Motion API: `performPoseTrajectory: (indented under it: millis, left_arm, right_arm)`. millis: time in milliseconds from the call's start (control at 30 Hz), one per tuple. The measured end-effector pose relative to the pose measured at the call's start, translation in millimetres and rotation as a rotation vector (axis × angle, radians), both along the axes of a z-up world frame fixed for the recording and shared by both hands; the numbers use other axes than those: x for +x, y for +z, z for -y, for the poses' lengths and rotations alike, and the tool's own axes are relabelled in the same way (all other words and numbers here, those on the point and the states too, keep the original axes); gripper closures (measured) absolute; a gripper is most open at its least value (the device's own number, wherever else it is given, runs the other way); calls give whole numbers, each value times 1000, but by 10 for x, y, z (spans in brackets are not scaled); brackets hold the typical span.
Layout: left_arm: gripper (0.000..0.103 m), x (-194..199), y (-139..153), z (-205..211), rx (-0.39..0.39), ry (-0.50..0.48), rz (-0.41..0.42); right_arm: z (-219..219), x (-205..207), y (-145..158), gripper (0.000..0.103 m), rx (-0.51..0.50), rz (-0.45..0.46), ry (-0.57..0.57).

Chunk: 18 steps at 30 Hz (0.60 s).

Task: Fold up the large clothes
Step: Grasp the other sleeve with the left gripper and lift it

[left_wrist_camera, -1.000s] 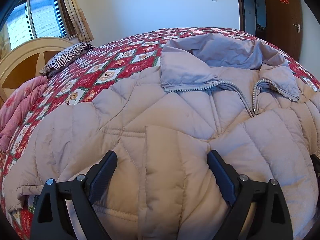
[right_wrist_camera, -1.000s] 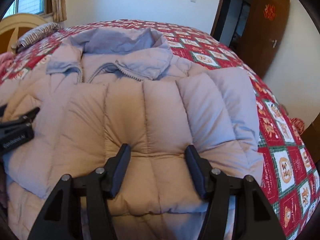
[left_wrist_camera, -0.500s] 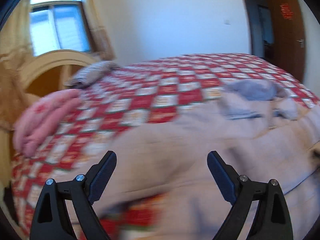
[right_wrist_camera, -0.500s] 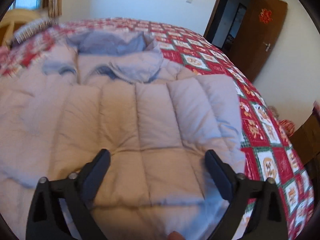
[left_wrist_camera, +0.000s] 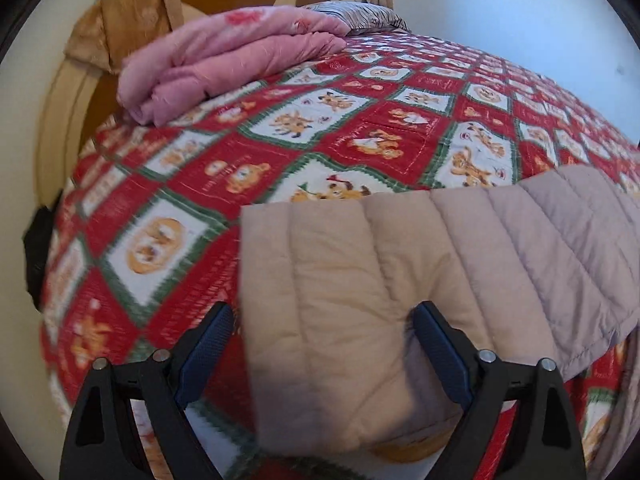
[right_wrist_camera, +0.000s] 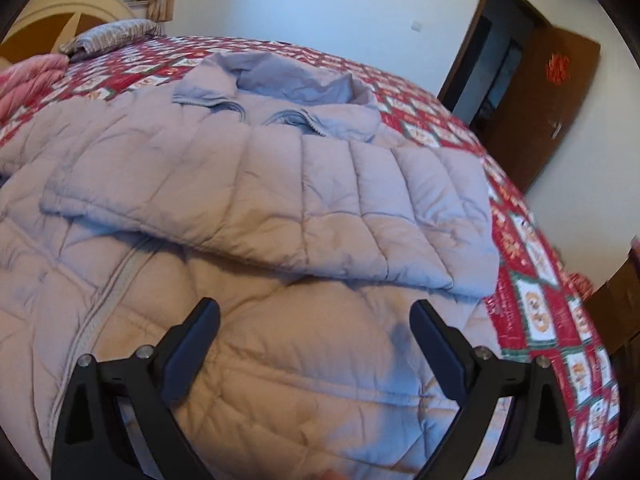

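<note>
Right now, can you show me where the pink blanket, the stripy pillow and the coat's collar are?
pink blanket [left_wrist_camera: 224, 56], left wrist view, middle of its folded top layer.
stripy pillow [right_wrist_camera: 114, 36], right wrist view, its striped top face.
coat's collar [right_wrist_camera: 296, 80], right wrist view, the raised back part.

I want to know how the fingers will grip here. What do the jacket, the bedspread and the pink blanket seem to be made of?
Jacket: smooth, matte woven shell over puffy filling, judging by the stitched, swollen panels; probably synthetic. Bedspread: quilted printed cloth with visible stitch lines, likely cotton. Pink blanket: soft, fuzzy fleece or plush, going by its napped surface.
</note>
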<state>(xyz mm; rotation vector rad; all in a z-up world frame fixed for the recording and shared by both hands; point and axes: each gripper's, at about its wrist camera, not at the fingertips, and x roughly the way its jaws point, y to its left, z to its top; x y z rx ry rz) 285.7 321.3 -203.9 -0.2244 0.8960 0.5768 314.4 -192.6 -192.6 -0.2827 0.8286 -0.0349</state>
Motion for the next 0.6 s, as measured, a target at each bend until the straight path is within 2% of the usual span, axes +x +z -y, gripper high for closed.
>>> performPoseTrajectory:
  millis: [67,100,133,200,300,467,600]
  left_arm:
    - [64,63,63,75,0,-30,14]
    - [89,86,87,96,-28,-51,21]
    - [90,89,149,119,-54,-57,37]
    - [91,97,321,237,-4,-78,67]
    - [92,60,691,570,82,-163,142]
    - [92,33,1318,1327,165,-327,276]
    - [92,103,1561,2009,182,-464,330]
  right_arm:
    - [-6,-45,26,5,12,-2,9]
    - [-2,-68,39,5,16,-3,14]
    - [6,-97,53,5,19,-1,18]
    - [34,-149,75,5,26,7,23]
    - [89,-207,81,5,47,12,18]
    - [138,-237,70,5,87,9,-3]
    - [144,-271,80,5,97,18,-3]
